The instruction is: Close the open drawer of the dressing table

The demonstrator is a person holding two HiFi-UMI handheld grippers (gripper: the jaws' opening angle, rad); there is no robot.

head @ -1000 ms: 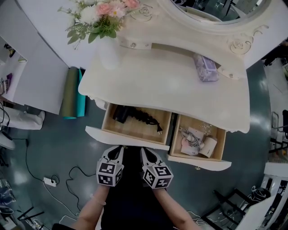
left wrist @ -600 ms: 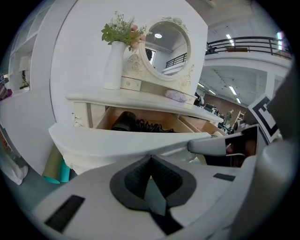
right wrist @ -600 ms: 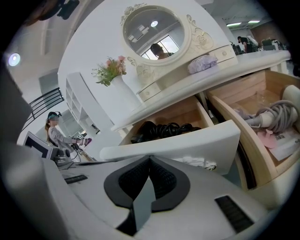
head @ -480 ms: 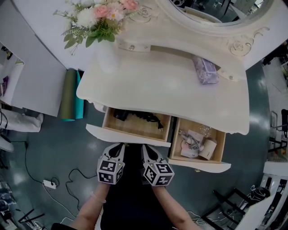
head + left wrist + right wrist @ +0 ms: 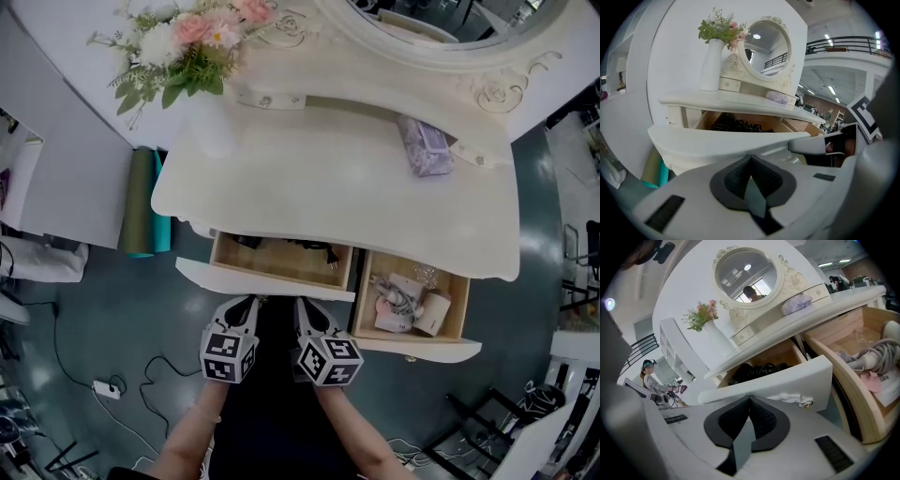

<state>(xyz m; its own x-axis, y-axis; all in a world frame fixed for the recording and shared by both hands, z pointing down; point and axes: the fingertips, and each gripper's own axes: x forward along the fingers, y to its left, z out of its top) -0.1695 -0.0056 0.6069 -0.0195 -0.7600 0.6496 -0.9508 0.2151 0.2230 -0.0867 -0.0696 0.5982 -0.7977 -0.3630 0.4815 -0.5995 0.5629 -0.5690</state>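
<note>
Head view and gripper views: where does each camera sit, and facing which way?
Head view: on the person's head, facing steeply down on the dressing table; both forearms, left gripper and right gripper show.
Left gripper view: low before the left drawer, facing up past its shut jaws; the right gripper at right.
Right gripper view: low, facing that drawer's front and the open right drawer; shut jaws show.
Shared: both gripper views show the mirror.

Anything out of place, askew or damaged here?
Nothing spilled or damaged. Both drawers stand open: the left drawer only partly, a black coiled cord inside; the right drawer further out, its contents jumbled. The left gripper and right gripper sit shut at the left drawer's front.
</note>
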